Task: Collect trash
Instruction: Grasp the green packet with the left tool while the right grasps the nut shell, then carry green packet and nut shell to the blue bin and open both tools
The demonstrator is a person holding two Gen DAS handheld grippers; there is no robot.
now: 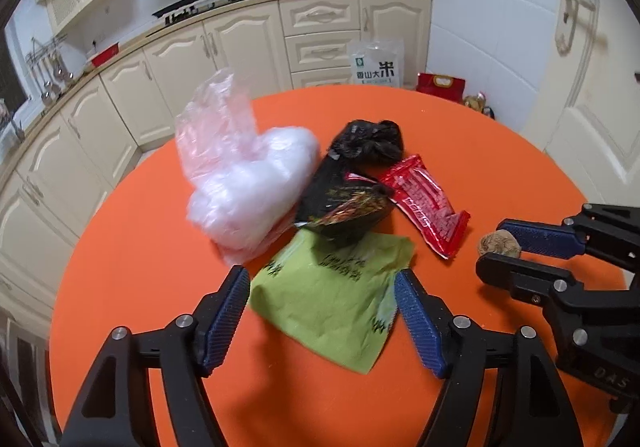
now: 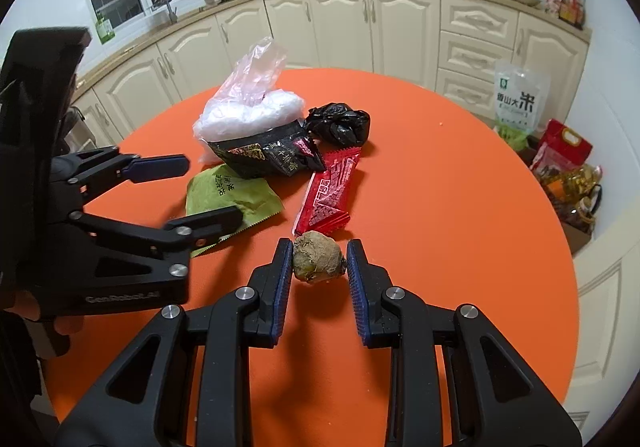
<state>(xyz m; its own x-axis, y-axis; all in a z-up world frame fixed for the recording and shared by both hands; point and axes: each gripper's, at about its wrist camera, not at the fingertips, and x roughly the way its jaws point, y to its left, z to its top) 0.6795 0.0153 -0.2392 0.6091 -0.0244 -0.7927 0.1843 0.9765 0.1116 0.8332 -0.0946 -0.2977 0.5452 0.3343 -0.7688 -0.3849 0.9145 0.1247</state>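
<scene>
Pinching brown lump [image 2: 319, 256], right jaws; left jaws spread over green wrapper [image 1: 330, 301].

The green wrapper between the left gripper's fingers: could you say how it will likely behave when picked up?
The green wrapper lies flat and creased, so it is probably floppy and light. Being thin, it may slide on the orange table rather than lift cleanly.

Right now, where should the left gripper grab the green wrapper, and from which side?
Grip the green wrapper at its near corner, coming down from above. It lies flat on the table, its far end tucked under the black packet; the open left gripper already straddles it.
</scene>
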